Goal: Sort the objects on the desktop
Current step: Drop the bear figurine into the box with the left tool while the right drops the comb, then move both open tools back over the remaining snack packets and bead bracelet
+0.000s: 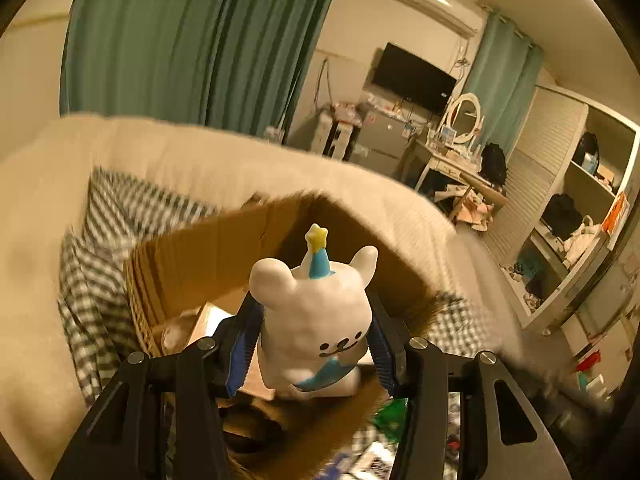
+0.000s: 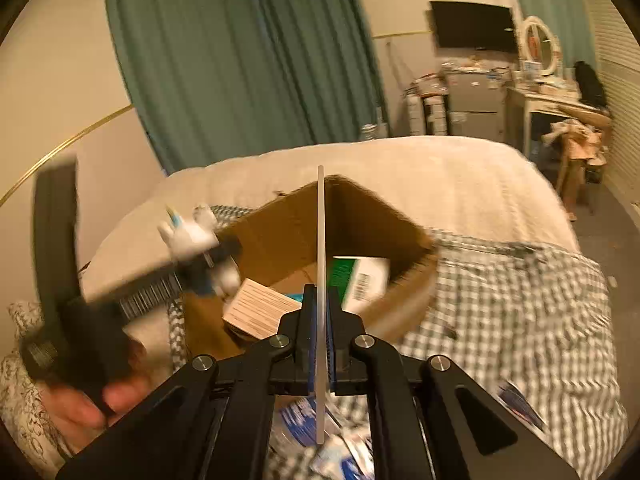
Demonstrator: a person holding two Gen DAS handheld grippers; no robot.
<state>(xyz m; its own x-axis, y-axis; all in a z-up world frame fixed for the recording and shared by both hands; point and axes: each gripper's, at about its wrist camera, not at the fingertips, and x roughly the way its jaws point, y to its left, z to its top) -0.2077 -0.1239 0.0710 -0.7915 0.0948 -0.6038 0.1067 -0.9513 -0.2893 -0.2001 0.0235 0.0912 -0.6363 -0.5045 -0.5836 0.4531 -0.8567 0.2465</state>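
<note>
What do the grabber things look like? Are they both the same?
Yes, they look like twins. The left gripper and the right gripper are both black, with angled arms that have cut-out holes and round silver bolts at the joints. The fingers have bright blue ridged pads inside. A hand holds the left one by a chunky black handle. No cables show.

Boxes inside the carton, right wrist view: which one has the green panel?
The white box just right of the held thin flat sheet, green face and barcode. The other, a tan printed box, lies left of it.
</note>
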